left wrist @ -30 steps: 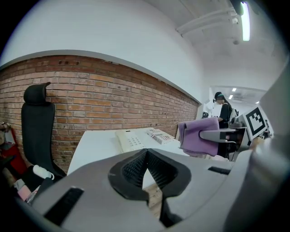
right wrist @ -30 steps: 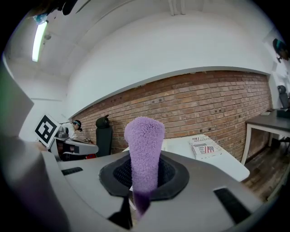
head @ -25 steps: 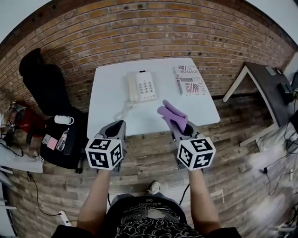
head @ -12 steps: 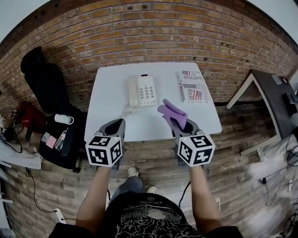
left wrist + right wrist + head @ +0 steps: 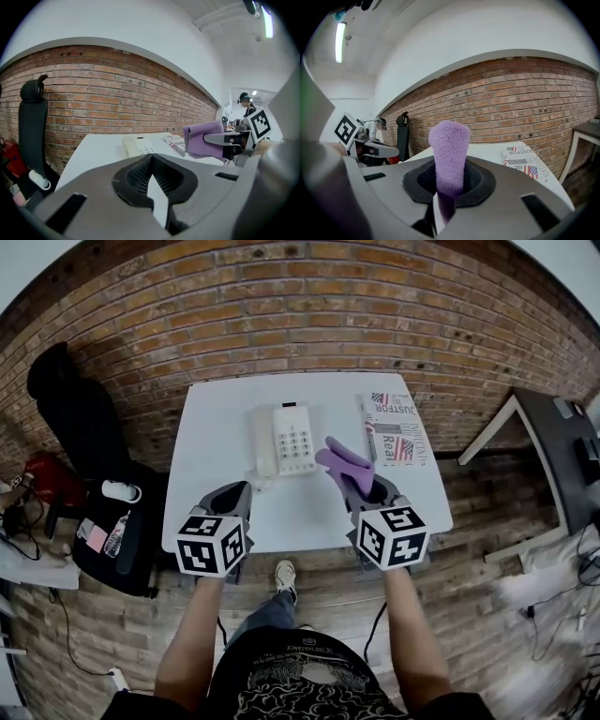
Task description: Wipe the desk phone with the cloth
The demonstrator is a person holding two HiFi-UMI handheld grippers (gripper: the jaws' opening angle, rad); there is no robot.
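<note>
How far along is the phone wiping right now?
Done: the cloth is gripped in the right hand-held gripper. In hand: it hovers over the table, short of the desk phone. Left: all the wiping; the left hand-held gripper is shut, empty.

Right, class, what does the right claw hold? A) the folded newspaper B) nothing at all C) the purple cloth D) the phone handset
C: the purple cloth stands pinched between the jaws of the right claw, while the newspaper and the desk phone lie on the white table.
</note>
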